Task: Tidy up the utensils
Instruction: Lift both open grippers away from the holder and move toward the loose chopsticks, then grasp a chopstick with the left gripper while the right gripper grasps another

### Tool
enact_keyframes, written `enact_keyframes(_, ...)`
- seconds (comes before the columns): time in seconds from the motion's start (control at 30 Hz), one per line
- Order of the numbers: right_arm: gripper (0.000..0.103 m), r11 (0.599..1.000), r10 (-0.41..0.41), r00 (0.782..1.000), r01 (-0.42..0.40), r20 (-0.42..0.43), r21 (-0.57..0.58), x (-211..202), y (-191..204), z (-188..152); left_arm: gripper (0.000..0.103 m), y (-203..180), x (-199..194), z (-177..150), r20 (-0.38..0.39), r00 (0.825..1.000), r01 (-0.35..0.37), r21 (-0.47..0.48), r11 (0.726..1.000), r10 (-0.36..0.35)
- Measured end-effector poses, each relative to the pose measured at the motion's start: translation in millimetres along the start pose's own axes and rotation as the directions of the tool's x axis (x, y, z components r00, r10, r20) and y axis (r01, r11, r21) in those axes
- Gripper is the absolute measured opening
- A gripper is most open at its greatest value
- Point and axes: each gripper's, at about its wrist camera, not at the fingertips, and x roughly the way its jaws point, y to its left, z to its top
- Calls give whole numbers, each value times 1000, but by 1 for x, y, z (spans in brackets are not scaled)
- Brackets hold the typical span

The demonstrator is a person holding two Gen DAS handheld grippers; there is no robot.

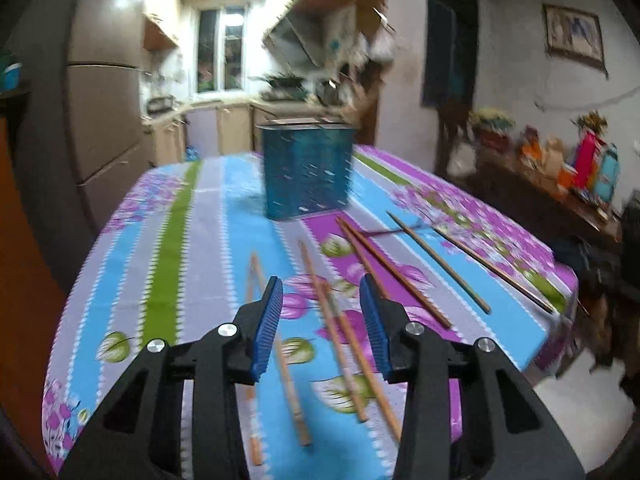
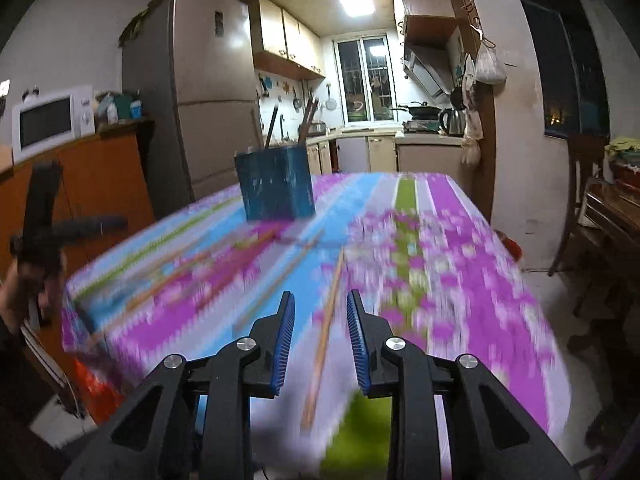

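Note:
Several wooden chopsticks (image 1: 352, 340) lie scattered on the flowered tablecloth (image 1: 160, 240). A blue utensil holder (image 1: 307, 170) stands upright at the table's far side; in the right wrist view the holder (image 2: 276, 184) has a few chopsticks standing in it. My left gripper (image 1: 320, 292) is open and empty, above two light chopsticks that run between its fingers. My right gripper (image 2: 320, 300) is open and empty, above one chopstick (image 2: 324, 336) that lies between its fingers. The right wrist view is blurred by motion.
Darker chopsticks (image 1: 440, 256) lie to the right, near the table's right edge. A fridge (image 2: 200, 92), a microwave (image 2: 48, 120) on an orange cabinet and a side table with clutter (image 1: 560, 168) surround the table. The left gripper's handle (image 2: 40, 216) shows at the right wrist view's left edge.

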Motion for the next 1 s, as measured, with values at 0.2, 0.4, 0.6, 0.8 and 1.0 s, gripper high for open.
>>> enact_keyframes(0.2,29,999,-25,999,24,-27,-27,-7,13,-50,39,30,-21,-28,45,996,-78,-84,993,82)
enact_keyframes(0.4,20,999,-37,999,37,0,-34,-2,13,-62,39,47,-27,-56,24,991,-132,-90,987,135)
enact_keyframes(0.6,13,998,-43,999,44,19,-40,-1,17,-62,39,53,-21,-76,-2,991,-132,-100,986,132)
enact_keyframes(0.8,13,998,-59,998,60,32,-27,-1,19,-63,39,38,-19,-79,-4,996,-92,-30,995,92)
enact_keyframes(1.0,13,997,-66,997,67,34,-25,-2,21,-65,39,23,-35,-97,-9,996,-87,10,996,87)
